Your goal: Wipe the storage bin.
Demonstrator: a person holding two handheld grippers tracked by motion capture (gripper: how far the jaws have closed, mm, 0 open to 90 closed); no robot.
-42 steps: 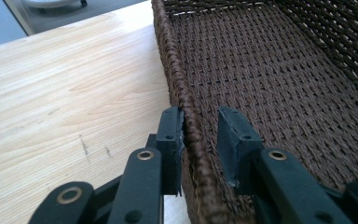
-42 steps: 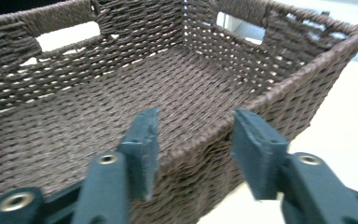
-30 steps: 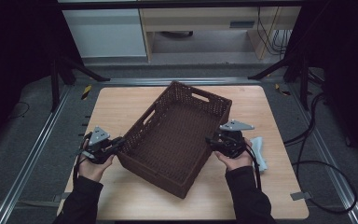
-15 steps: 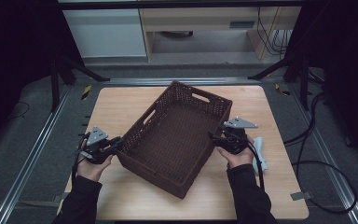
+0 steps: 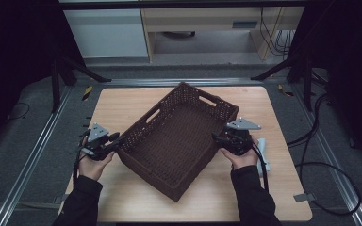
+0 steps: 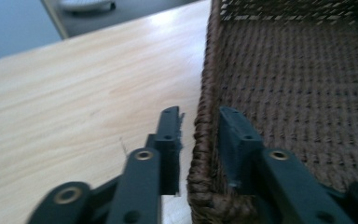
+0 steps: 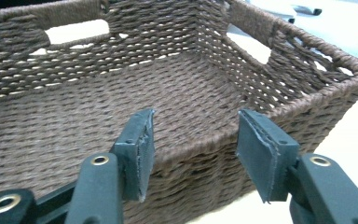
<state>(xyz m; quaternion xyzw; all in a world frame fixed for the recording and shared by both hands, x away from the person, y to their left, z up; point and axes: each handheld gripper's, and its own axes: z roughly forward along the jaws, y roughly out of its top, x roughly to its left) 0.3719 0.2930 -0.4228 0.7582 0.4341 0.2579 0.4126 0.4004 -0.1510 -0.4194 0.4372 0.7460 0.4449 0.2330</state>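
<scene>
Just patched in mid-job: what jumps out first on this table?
A big dark brown woven basket sits skewed in the middle of the light wooden table, with nothing in it. The left gripper straddles the basket's rim at its left corner, jaws just opening, a gap on either side in the left gripper view. The right gripper, jaws just opening, stands open at the right rim.

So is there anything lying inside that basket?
No, the high view shows only the bare woven floor inside the basket, with nothing resting on it.
</scene>
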